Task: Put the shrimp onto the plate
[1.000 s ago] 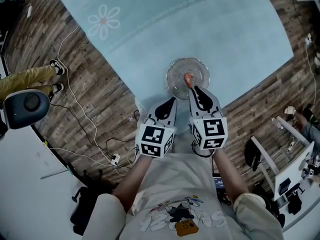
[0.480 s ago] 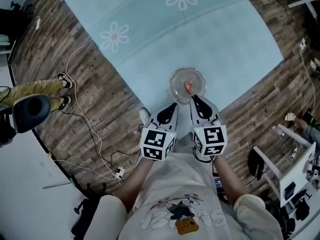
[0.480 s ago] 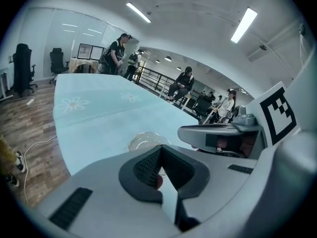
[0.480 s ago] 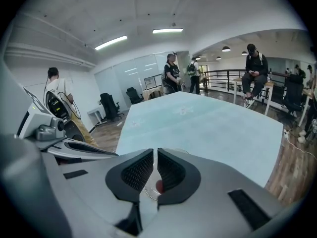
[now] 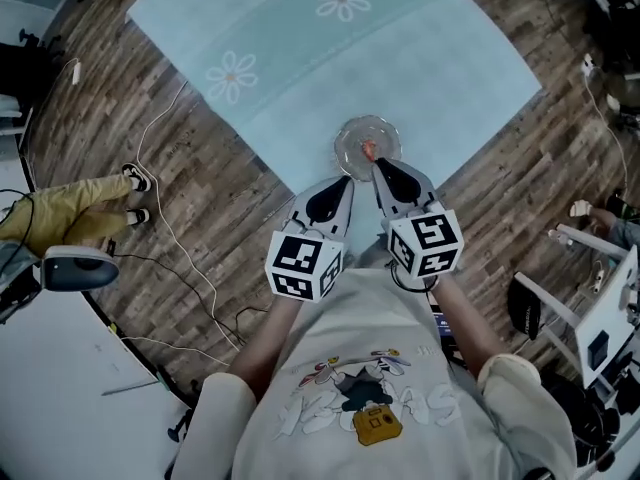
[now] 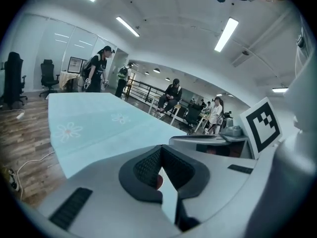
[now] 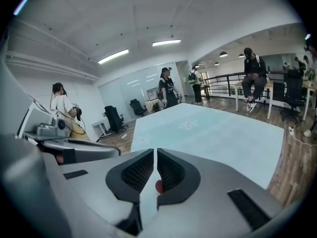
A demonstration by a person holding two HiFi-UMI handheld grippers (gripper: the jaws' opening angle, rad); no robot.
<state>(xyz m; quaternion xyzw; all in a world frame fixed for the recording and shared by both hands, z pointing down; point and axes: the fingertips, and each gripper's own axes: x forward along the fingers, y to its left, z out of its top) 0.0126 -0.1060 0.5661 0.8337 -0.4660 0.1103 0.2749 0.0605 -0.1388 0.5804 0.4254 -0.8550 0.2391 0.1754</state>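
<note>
A small clear glass plate (image 5: 350, 133) sits near the front edge of the pale blue mat. An orange-pink shrimp (image 5: 368, 150) lies on it. My right gripper (image 5: 379, 166) has its tips at the plate's near rim, just short of the shrimp, jaws shut with nothing between them. My left gripper (image 5: 344, 182) is a little further back to the left, also shut and empty. In both gripper views a reddish spot shows low through the slit between the pads: left gripper (image 6: 159, 155), right gripper (image 7: 155, 158).
The blue mat (image 5: 300, 58) with white flower prints covers the wooden floor. White cables (image 5: 170, 238) trail on the floor at the left, near a person's feet (image 5: 135, 183). Desks, chairs and several people stand further off.
The head view has shifted, so the plate sits higher in frame. Both grippers stay side by side near the plate. The shrimp rests on the plate throughout.
</note>
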